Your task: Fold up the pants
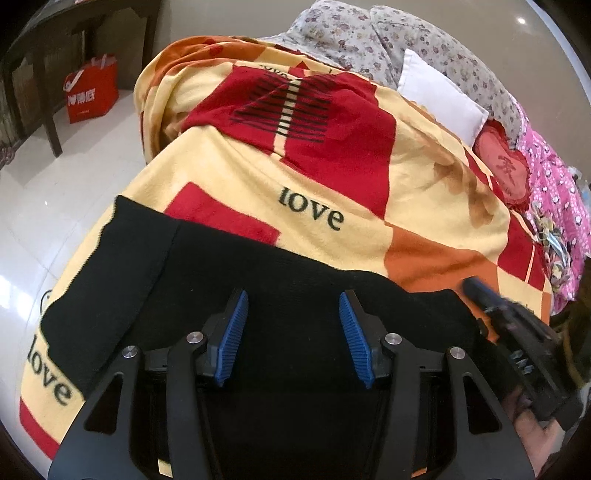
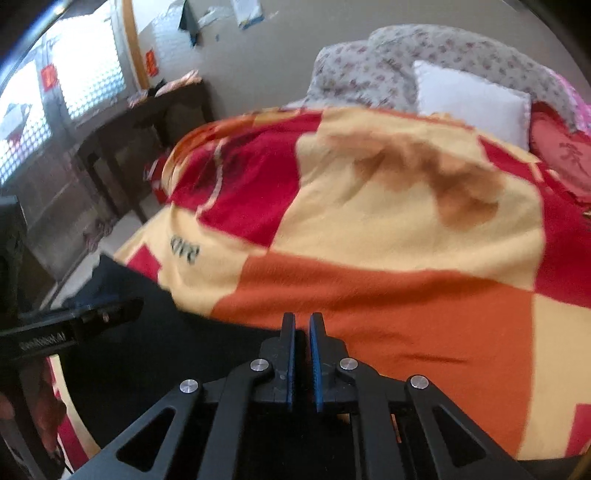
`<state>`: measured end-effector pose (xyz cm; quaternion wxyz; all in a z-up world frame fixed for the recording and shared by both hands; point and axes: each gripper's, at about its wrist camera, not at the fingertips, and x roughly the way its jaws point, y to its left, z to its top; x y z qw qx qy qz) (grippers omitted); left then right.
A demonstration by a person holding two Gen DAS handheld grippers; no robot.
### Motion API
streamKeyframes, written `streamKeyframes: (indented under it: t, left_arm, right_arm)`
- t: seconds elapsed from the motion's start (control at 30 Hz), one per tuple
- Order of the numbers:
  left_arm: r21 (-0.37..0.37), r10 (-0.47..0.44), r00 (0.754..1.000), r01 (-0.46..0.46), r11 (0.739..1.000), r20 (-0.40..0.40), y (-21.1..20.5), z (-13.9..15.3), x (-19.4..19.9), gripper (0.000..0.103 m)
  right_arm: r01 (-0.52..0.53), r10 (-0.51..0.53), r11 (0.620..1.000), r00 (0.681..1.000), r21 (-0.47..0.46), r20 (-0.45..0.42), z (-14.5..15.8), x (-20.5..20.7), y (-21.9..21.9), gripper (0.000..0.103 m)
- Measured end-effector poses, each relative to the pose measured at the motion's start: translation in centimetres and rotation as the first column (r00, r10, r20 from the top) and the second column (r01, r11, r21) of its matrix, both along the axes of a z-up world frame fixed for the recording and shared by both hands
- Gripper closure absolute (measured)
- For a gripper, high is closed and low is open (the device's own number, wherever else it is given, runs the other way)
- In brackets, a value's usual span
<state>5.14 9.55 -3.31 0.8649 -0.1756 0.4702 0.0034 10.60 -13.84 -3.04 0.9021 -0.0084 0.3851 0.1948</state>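
Black pants [image 1: 280, 280] lie spread on a yellow, red and orange blanket [image 1: 332, 177] on a bed. My left gripper [image 1: 293, 299] is open, with its blue pads [image 1: 232, 332] above the middle of the pants. My right gripper [image 2: 302, 325] is nearly shut, with a narrow gap between the pads, and it sits at the right edge of the pants [image 2: 155, 339], where a bit of black cloth shows between the pads. It also shows in the left wrist view [image 1: 480, 291]. The left gripper shows in the right wrist view [image 2: 122, 306].
A white pillow [image 1: 439, 92] and floral bedding [image 1: 369, 33] lie at the head of the bed. A red cushion [image 1: 502, 166] and pink cloth [image 1: 554, 192] lie at the right. A red bag [image 1: 92, 92] stands on the white floor by a dark table [image 1: 33, 55].
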Motion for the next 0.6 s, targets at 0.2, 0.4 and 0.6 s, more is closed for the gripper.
streamKeyframes:
  t: [0.2, 0.4, 0.6]
  left_arm:
    - [0.017, -0.028, 0.999, 0.027, 0.999, 0.024, -1.4, 1.5, -1.5, 0.052]
    - [0.059, -0.083, 0.996, 0.082, 0.995, 0.027, -4.7, 1.5, -0.9, 0.052]
    - [0.169, -0.085, 0.996, 0.083, 0.982, 0.006, -6.7, 0.0, 1.0, 0.043]
  right_arm:
    - [-0.015, 0.015, 1.0, 1.0, 0.026, -0.006, 2.2, -3.8, -1.9, 0.087]
    - [-0.076, 0.077, 0.997, 0.995, 0.014, -0.068, 0.0, -6.1, -1.1, 0.081]
    - [-0.032, 0.029, 0.999, 0.996, -0.039, -0.08, -2.3, -4.2, -0.5, 0.077]
